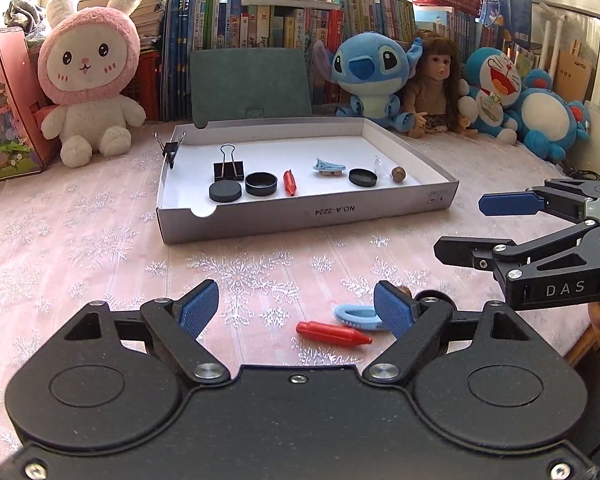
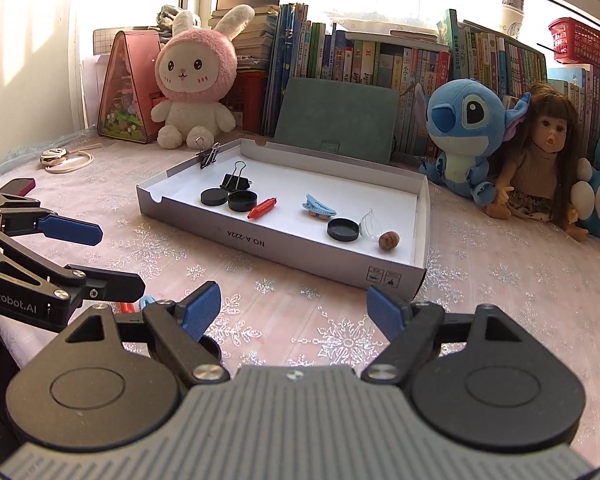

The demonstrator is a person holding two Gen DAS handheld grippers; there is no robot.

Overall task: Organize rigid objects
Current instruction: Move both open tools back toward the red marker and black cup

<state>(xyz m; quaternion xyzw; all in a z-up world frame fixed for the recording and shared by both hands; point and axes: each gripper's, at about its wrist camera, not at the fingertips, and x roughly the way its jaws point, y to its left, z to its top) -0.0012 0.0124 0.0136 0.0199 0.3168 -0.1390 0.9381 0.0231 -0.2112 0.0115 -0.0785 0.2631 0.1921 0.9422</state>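
Where your left gripper [image 1: 296, 312] blocks the cloth, a blue clip [image 1: 356, 317] lies half hidden behind its right finger, and something brown behind that is unreadable. The right gripper [image 2: 294, 312] covers a dark round thing. The box [image 1: 300, 216] stands beyond. Your red crayon [image 1: 334, 333] lies crosswise between the left fingers, tip rightward. Both grippers gape, empty.

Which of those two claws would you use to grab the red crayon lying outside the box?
Probably the left gripper: open, and the red crayon lies between its fingers. The right gripper, also open, has bare cloth ahead.
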